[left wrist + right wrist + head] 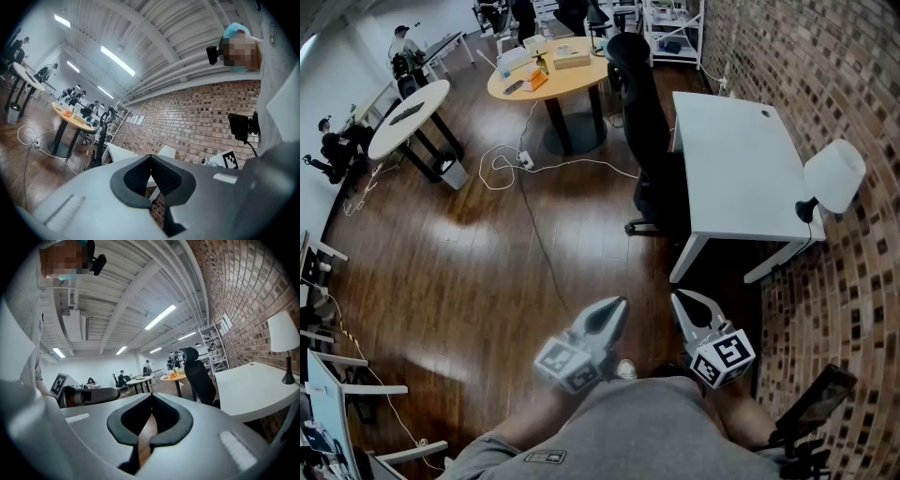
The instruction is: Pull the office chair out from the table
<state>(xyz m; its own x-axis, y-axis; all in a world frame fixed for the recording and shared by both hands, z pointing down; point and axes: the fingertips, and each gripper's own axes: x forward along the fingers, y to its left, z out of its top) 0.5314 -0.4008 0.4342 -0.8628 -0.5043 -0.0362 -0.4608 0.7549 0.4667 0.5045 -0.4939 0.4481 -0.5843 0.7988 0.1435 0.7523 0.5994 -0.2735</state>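
A black office chair (649, 131) stands tucked against the left side of a white table (733, 165) by the brick wall. The chair also shows in the right gripper view (200, 377) and small in the left gripper view (101, 138). My left gripper (617, 309) and right gripper (681, 302) hang side by side close to my body, well short of the chair. Both are shut with nothing between their jaws.
A white desk lamp (832, 180) stands at the table's right edge. A round wooden table (551, 71) with boxes is behind the chair, and a white cable (546, 166) trails across the wooden floor. People sit at tables far left (337, 145). A brick wall (825, 84) runs along the right.
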